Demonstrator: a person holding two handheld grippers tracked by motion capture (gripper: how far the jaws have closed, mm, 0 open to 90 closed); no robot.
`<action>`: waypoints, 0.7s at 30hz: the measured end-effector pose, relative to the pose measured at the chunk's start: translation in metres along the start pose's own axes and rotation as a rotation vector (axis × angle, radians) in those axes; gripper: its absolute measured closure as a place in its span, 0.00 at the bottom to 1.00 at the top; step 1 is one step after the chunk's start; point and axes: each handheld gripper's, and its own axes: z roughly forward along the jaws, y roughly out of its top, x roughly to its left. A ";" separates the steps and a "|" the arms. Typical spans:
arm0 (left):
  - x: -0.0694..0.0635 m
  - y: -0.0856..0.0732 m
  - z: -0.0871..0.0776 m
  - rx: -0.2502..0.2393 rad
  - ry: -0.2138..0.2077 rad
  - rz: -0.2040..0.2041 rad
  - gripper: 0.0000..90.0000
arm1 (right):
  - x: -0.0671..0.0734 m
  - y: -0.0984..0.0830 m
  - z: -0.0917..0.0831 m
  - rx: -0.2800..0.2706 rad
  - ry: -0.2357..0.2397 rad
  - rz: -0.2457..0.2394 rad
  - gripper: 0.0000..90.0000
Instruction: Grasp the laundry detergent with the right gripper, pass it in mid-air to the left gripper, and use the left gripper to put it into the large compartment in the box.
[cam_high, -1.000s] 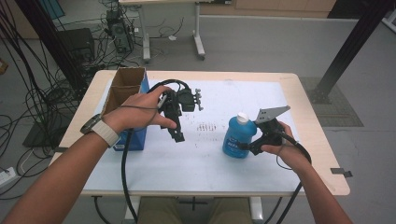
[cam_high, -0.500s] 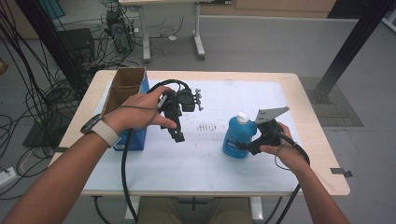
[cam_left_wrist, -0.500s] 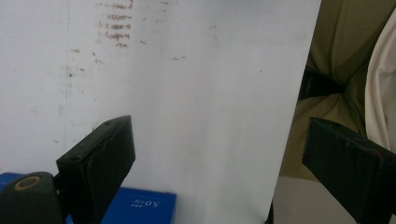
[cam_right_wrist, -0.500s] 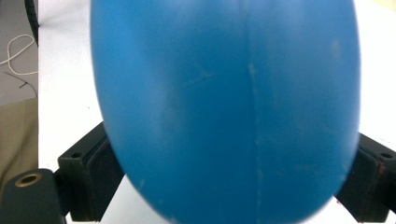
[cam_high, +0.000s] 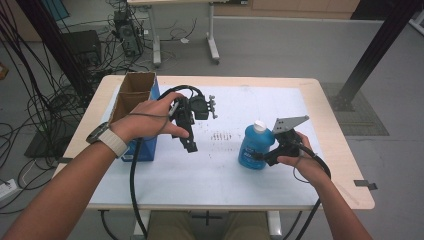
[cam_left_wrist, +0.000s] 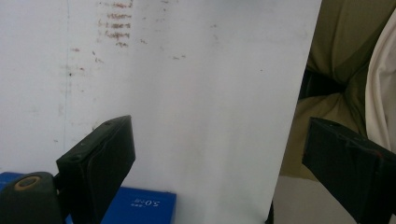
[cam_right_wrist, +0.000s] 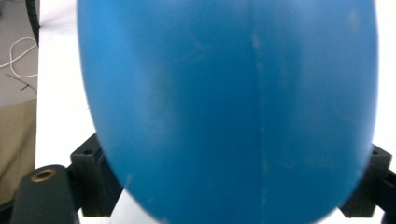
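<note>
— What is the biggest thing in front of the person?

— The table (cam_high: 330, 165), its top covered by a white sheet with a patch of small brown marks near the middle. At its left edge stands an open cardboard box (cam_high: 131, 95) with a blue side.

— And where is the bottle?

— The blue bottle (cam_high: 255, 147) with a white cap stands upright on the white sheet, right of centre, toward the person's edge of the table. In the right gripper view its blue body bulges close up between the two black jaws.

— So the right gripper has it?

— The right gripper (cam_high: 265, 157) lies level at the bottle's lower half, with the person's right hand (cam_high: 300, 160) behind it. Its jaws have just been closing with the bottle between them and sit against both flanks; whether the pads already press, I cannot tell.

— And the left one?

— The left gripper (cam_high: 191, 145) hangs above the sheet, well apart from the bottle, in the person's left hand (cam_high: 150, 122), pointing down. Its jaws stand wide apart with nothing between them; the left gripper view shows bare white sheet between them.
</note>
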 end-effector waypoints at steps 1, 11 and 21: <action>0.000 0.000 0.000 0.000 0.000 0.001 0.11 | 0.000 -0.001 0.001 -0.002 0.001 -0.001 0.17; 0.000 0.001 0.000 0.002 -0.002 0.002 0.11 | 0.000 -0.002 0.002 -0.013 0.002 -0.004 0.20; 0.000 0.001 0.001 0.002 -0.001 0.001 0.11 | 0.001 -0.003 0.003 -0.028 0.004 -0.011 0.23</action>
